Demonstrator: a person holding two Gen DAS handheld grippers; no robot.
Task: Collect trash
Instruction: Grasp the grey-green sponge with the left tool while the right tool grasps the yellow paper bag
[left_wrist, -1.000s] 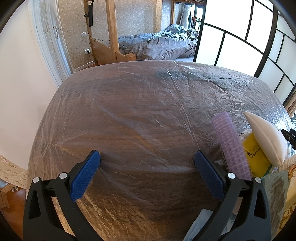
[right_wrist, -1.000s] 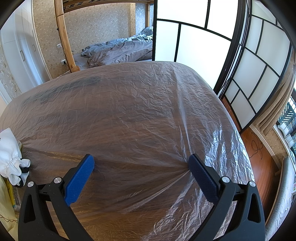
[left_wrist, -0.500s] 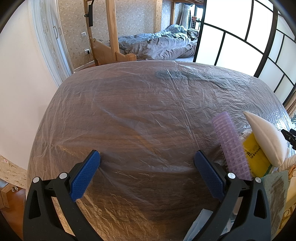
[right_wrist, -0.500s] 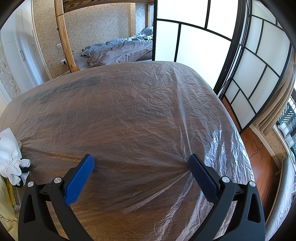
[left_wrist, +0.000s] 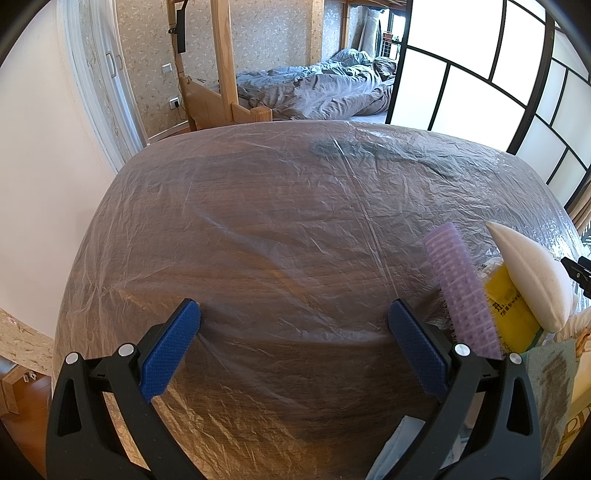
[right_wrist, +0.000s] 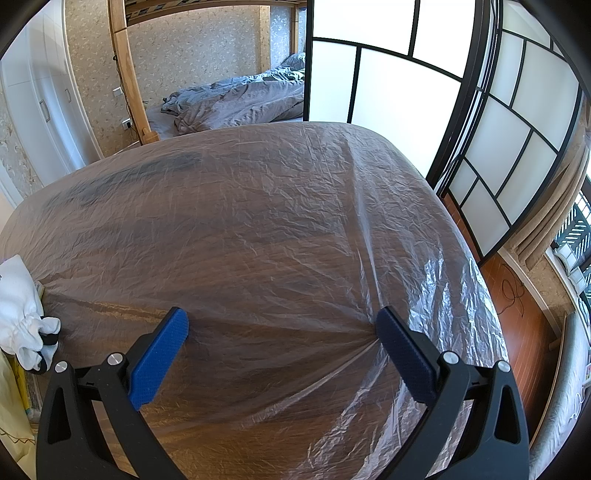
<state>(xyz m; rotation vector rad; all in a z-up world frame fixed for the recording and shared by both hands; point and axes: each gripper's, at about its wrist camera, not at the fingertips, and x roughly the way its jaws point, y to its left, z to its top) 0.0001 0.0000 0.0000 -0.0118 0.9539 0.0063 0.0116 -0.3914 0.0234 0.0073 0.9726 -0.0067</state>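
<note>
Nearest the lens, the left gripper (left_wrist: 293, 314) sat low over the worktop (left_wrist: 258, 229) with its blue fingers (left_wrist: 171, 345) spread wide and nothing between them, the tips resting on or just above the thin plastic sheet (left_wrist: 295, 177) that covered the wood. The right gripper (right_wrist: 282, 321) was the same story: fingers (right_wrist: 160, 356) splayed fully apart, holding nothing, tips at the crinkled film.

Now the pile. Just beside the left gripper's right-hand finger lay the trash: a purple ribbed roller (left_wrist: 461, 291), its long axis running away from the camera and leaning a little left, with a yellow packet (left_wrist: 511, 314) touching it and a cream foam piece (left_wrist: 532, 277) lying over that. From the right wrist camera only a white crumpled bag or cloth (right_wrist: 22, 314) showed, off at the far left edge. So the heap lay between the two grippers, right of the left one, left of the right one, and the left looked the nearer. By my reading a short swing to its right would bring the roller between the fingers, closing across its narrow width.

Beyond that the worktop ran bare to its far edge, then a bed (left_wrist: 314, 88) with a rumpled grey duvet, and paned sliding screens (right_wrist: 388, 92)
</note>
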